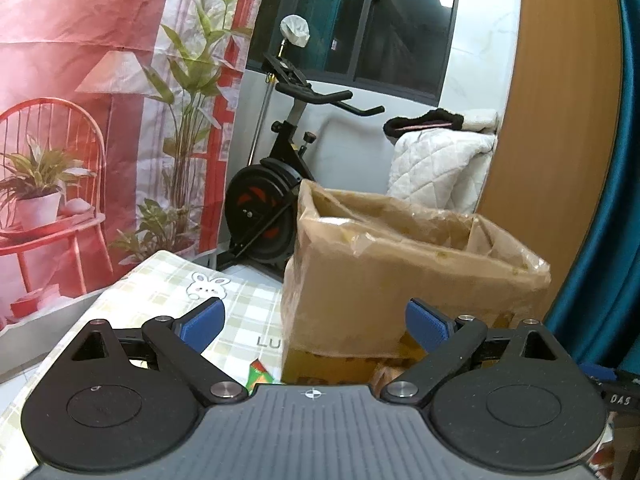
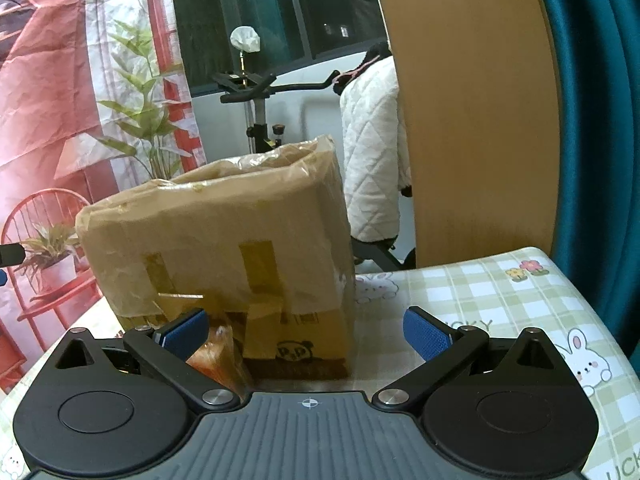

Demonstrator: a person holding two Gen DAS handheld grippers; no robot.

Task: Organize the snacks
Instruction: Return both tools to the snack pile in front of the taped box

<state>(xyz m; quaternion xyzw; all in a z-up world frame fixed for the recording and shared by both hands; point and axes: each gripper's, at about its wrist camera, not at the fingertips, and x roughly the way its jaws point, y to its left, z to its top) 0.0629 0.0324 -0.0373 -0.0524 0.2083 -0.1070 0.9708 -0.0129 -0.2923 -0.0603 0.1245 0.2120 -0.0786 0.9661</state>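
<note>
My left tongs [image 1: 314,322] stand spread wide, nothing between the blue pads [image 1: 202,324]. My right tongs [image 2: 306,330] are spread just as wide, also empty.

Box [image 1: 400,264] sits on the desk [image 1: 168,288], straight ahead of both tongs. Brown cardboard, open at the top, wrapped in crinkled clear tape or film that rises past the rim. From the right view its near face [image 2: 224,240] shows darker tape strips and a panda print low down.

Snacks: a clear-wrapped orange-brown packet [image 2: 216,354] lies on the desk against the foot of the box, just beside my right tongs' left pad; whether they touch I cannot tell. In the left view a green and orange packet [image 1: 260,374] shows its corner on the desk near the box's lower left corner, mostly hidden behind the tongs' body. What is inside the box I cannot see.

Desk cover is a green-and-white check cloth with rabbits [image 2: 588,356].

Behind the desk: exercise bike [image 1: 276,184], white quilted garment [image 1: 436,168] draped beside it, dark window [image 1: 360,20], red printed backdrop [image 1: 68,100] to the left, wooden panel [image 2: 472,100] and teal curtain [image 2: 600,120] to the right.
</note>
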